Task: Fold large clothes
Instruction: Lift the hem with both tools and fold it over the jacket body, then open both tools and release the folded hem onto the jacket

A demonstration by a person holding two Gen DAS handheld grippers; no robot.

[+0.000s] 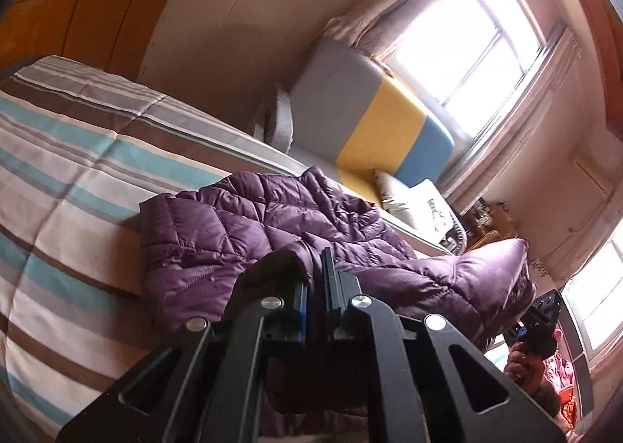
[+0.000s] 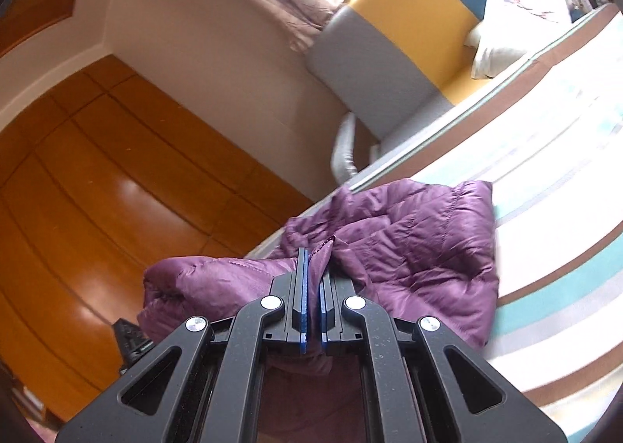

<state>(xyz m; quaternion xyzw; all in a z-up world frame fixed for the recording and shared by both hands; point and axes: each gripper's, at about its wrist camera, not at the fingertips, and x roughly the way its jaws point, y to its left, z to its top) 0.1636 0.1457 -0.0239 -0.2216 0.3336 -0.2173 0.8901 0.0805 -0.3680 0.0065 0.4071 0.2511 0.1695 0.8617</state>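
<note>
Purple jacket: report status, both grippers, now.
Left gripper shut on jacket edge. Right gripper shut on jacket fabric. Jacket partly lifted over striped bed. Nothing in the way.

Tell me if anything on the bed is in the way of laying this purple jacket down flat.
Nothing visible is. Both the left gripper and right gripper are shut on the purple jacket, and the striped bedspread around it looks bare. The pillow sits away by the headboard.

The purple jacket point(image 1: 296, 232) is quilted cloth with a soft sheen, the striped bedspread point(image 1: 78, 154) matt woven cloth. The wardrobe point(image 2: 117, 209) at left is glossy varnished wood. Each tool point(image 2: 311, 267) is matt black plastic with shiny metal screws
</note>
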